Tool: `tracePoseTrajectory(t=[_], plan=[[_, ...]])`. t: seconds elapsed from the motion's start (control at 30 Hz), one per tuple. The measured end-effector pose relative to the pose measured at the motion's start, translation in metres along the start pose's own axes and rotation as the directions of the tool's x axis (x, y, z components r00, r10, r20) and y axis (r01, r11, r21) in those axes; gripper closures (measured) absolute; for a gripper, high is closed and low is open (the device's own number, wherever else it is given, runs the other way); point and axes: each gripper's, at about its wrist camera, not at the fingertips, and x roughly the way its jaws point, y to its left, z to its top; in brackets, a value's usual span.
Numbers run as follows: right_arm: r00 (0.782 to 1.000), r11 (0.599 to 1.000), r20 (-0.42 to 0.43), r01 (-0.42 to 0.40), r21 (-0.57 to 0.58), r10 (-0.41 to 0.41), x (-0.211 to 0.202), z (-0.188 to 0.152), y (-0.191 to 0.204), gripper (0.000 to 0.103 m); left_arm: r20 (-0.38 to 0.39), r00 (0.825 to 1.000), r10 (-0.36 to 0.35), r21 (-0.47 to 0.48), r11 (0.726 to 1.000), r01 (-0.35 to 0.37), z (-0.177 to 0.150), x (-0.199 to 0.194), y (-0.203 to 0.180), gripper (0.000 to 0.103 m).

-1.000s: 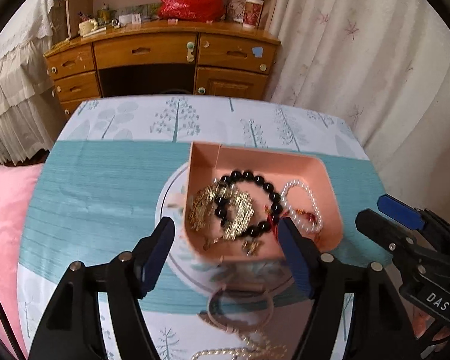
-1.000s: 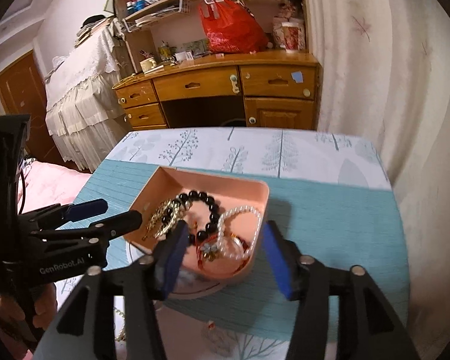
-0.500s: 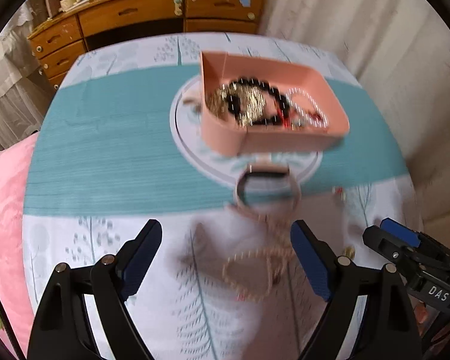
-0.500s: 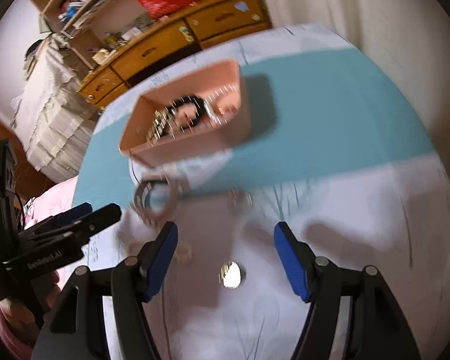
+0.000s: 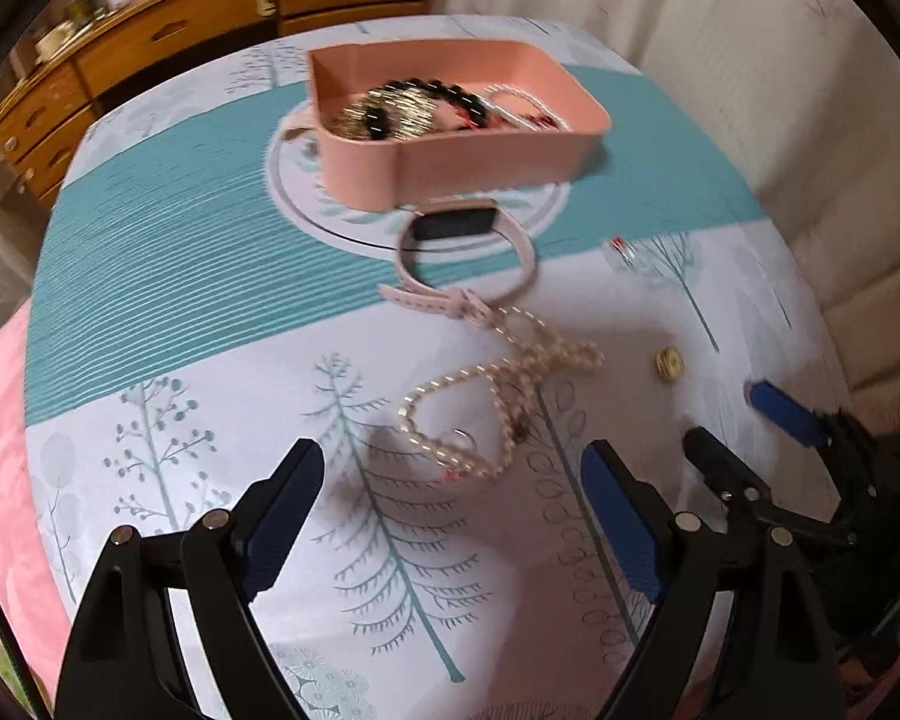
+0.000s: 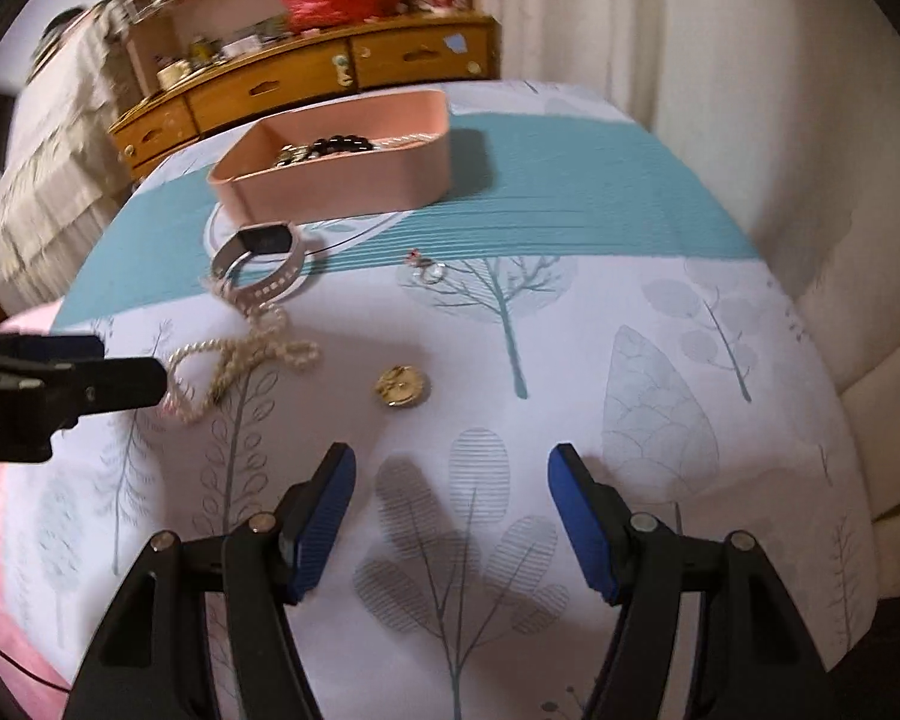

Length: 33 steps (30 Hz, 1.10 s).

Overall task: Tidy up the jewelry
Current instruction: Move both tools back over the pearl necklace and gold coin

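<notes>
Blue-padded jaws of the left gripper (image 5: 450, 516) stand spread and empty, the pearl necklace (image 5: 498, 402) lying on the tablecloth (image 5: 210, 396) just beyond their tips. Beyond it sits the pink watch (image 5: 468, 258), then the pink tray (image 5: 498, 162) of jewelry. The right gripper (image 6: 450, 516) is likewise parted, holding nothing, a gold button (image 6: 399, 385) ahead of it.
</notes>
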Motion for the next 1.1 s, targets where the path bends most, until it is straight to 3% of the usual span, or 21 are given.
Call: tracePoseTrajectory(t=[0.2,0.47,0.57,0.67,0.83,0.97,1.0,1.1], plan=[[0.997,0.993,0.072,0.01,-0.118,-0.002,-0.003,-0.008,0.019,0.036,0.009,0.998,-0.055,0.086,0.995,0.054,0.002,0.012,-0.014,0.017],[0.993,0.983,0.116,0.05,-0.176,-0.03,0.003,-0.004,0.028,0.036,0.059,0.996,-0.068,0.214,0.975,0.054,0.011,0.024,-0.03,0.02],[0.992,0.983,0.118,0.053,-0.175,-0.033,0.006,-0.002,0.024,0.038,0.048,0.996,-0.074,0.237,0.97,0.061,0.015,0.03,-0.034,0.029],[0.994,0.985,0.108,0.047,-0.168,-0.029,0.011,0.0,0.021,0.046,0.059,0.996,-0.068,0.256,0.965,0.051,0.018,0.031,-0.037,0.036],[0.995,0.988,0.098,0.016,-0.152,-0.001,0.015,0.004,0.015,0.054,0.06,0.996,-0.064,0.278,0.959,0.045,0.022,0.036,-0.039,0.065],[0.996,0.989,0.09,-0.009,-0.147,0.023,0.016,0.006,0.014,0.055,0.07,0.996,-0.049,0.274,0.961,0.028,0.024,0.037,-0.037,0.081],[0.996,0.989,0.087,-0.018,-0.146,0.03,0.016,0.006,0.014,0.056,0.072,0.996,-0.05,0.265,0.964,0.029,0.024,0.037,-0.035,0.092],[0.995,0.988,0.081,-0.04,-0.151,0.053,0.016,0.006,0.014,0.062,0.066,0.995,-0.077,0.234,0.97,0.059,0.027,0.038,-0.028,0.094]])
